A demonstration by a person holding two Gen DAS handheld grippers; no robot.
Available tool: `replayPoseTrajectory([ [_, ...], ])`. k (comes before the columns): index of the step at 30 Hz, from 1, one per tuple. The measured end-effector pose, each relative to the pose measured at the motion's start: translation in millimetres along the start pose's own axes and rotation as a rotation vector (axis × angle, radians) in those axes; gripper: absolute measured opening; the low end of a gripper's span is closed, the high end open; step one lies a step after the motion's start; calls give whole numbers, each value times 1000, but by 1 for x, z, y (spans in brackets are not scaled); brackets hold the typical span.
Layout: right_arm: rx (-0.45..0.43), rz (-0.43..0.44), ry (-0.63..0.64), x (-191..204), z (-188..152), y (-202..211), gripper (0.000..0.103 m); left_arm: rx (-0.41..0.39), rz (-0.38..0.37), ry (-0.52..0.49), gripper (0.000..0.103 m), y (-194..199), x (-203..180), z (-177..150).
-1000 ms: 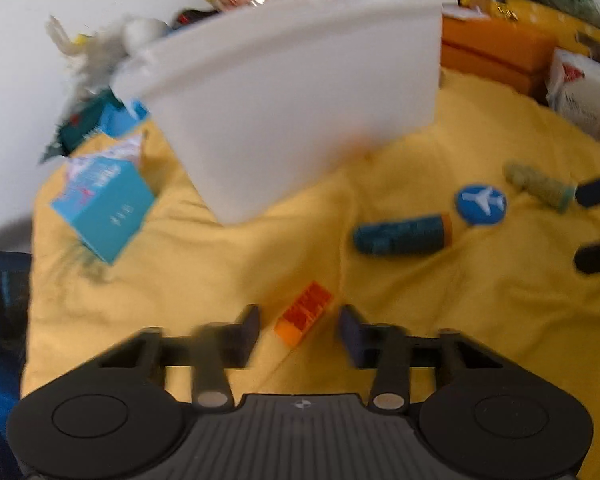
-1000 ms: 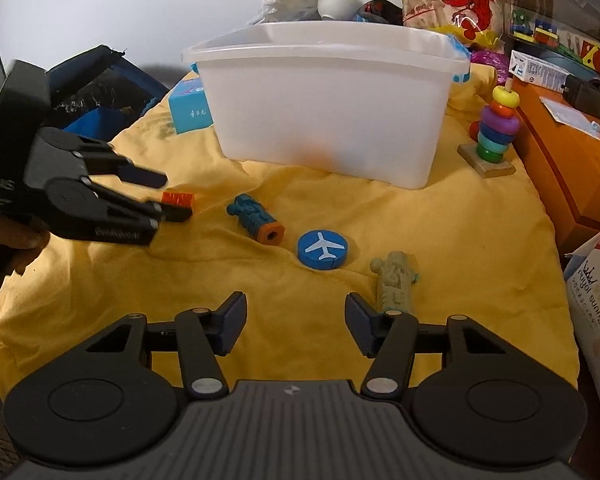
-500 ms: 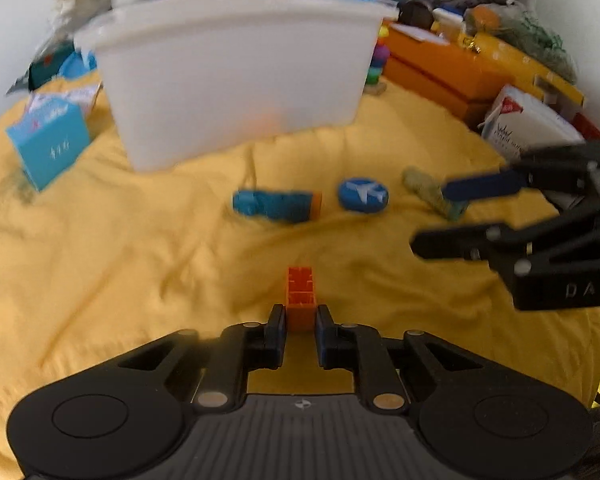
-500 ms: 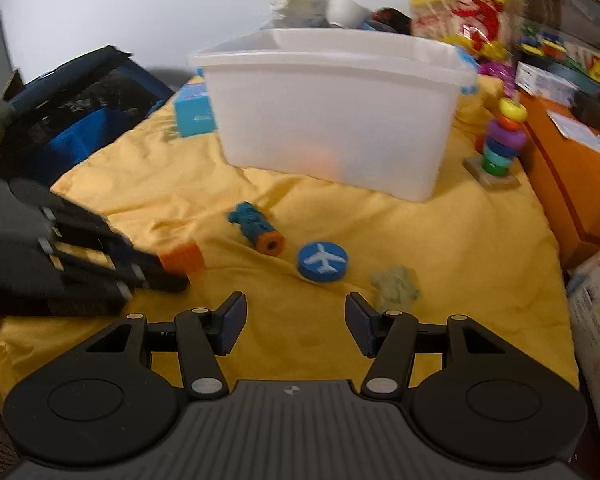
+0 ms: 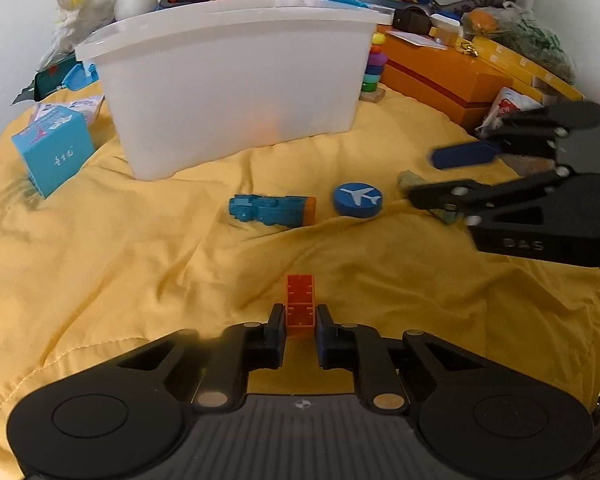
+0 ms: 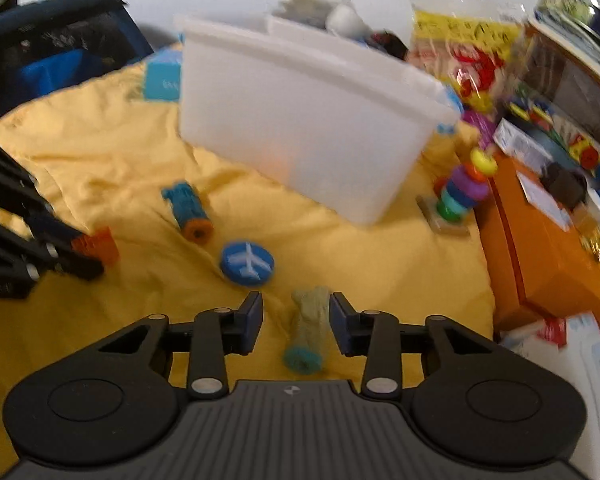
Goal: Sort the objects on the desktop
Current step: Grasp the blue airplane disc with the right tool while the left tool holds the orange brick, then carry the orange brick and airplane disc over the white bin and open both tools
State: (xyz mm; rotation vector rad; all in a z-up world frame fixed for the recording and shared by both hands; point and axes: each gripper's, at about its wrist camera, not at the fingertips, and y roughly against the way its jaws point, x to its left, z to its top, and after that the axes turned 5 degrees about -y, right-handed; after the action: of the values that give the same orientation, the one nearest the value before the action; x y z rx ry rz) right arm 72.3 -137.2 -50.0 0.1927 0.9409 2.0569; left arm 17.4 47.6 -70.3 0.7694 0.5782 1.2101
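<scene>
My left gripper [image 5: 299, 314] is shut on an orange brick [image 5: 299, 300], held low over the yellow cloth; it also shows in the right wrist view [image 6: 96, 245]. My right gripper [image 6: 295, 316] is open, its jaws on either side of a pale green toy figure [image 6: 310, 322] with a teal base lying on the cloth. A blue disc with a white plane [image 5: 357, 199] and a blue toy with an orange end [image 5: 272, 210] lie between the grippers and the white bin [image 5: 236, 76]. In the left wrist view the right gripper [image 5: 440, 178] hides most of the green figure.
A teal box [image 5: 52, 152] stands left of the bin. A ring stacker [image 6: 458, 196] stands right of it. Orange boxes [image 6: 540, 236] and packets line the right side. A dark bag [image 6: 52, 40] sits at the far left.
My left gripper closed on the orange brick and now holds it. My right gripper moved forward and down, so the green figure now lies between its open jaws.
</scene>
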Motion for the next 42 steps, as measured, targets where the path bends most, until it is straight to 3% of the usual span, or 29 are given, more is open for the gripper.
replayPoseTrajectory([
  [3, -2, 53, 78, 15, 11, -11, 56, 17, 0, -15, 17, -3, -3, -2],
  [7, 39, 62, 133, 31, 12, -44, 50, 18, 2, -14, 17, -2, -4, -3],
  [10, 33, 86, 30, 21, 13, -51, 41, 17, 5, -12, 18, -1, -4, -3],
  [12, 51, 106, -67, 9, 13, -51, 41, 15, 6, -6, 18, 0, -3, -4],
  [21, 27, 174, -160, -8, -3, 5, 41, -66, 12, -14, 17, 24, 0, 8],
  [27, -56, 126, -143, -10, -1, 33, 41, -158, 35, -28, 17, 48, 2, 37],
  [34, -120, 111, -143, -17, 20, 38, 41, -289, 69, -76, 17, 74, 5, 79],
  [38, -203, 103, -175, -31, 49, 39, 41, -365, 117, -105, 17, 83, 17, 113],
  [42, -320, 59, -188, -44, 102, 33, 41, -419, 181, -109, 17, 75, 36, 152],
])
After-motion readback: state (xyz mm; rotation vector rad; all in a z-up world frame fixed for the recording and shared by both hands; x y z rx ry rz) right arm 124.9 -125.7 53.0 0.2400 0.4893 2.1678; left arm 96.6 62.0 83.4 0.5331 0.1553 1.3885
